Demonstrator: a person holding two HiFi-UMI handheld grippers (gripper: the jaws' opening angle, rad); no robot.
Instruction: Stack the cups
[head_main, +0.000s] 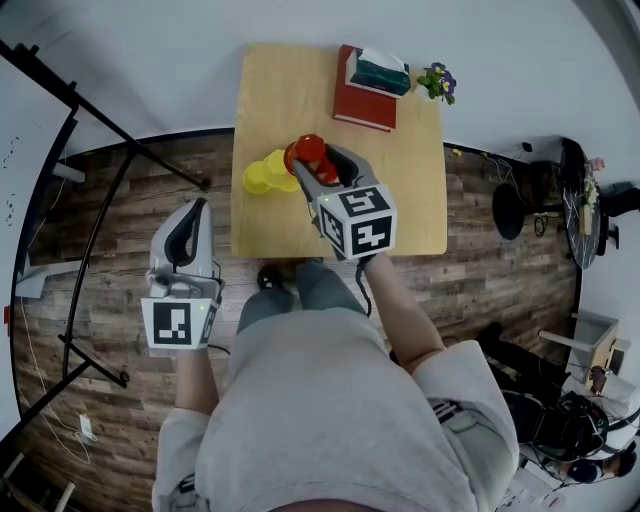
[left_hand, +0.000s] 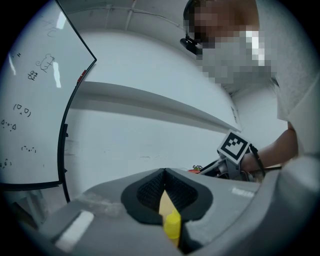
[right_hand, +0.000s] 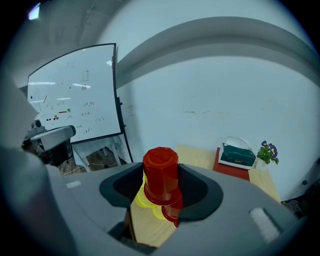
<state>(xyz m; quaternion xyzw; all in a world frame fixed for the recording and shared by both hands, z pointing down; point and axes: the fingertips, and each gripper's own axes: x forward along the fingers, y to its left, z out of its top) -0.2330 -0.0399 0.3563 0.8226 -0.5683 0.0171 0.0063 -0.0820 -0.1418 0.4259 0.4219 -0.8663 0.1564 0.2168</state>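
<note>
right tongs (head_main: 318, 165): clamped on an upside-down red cup (right_hand: 160, 170), held over the other cups near the desk (head_main: 400, 200) left edge.
left tongs (left_hand: 164, 182): pressed together, empty, off the desk's left edge.
risk: the cup may land off-centre on the lower red cup (right_hand: 172, 210) and topple it.
cause: a tilted descent, or the tongs brushing the yellow cups (head_main: 265, 175) just beside.
</note>
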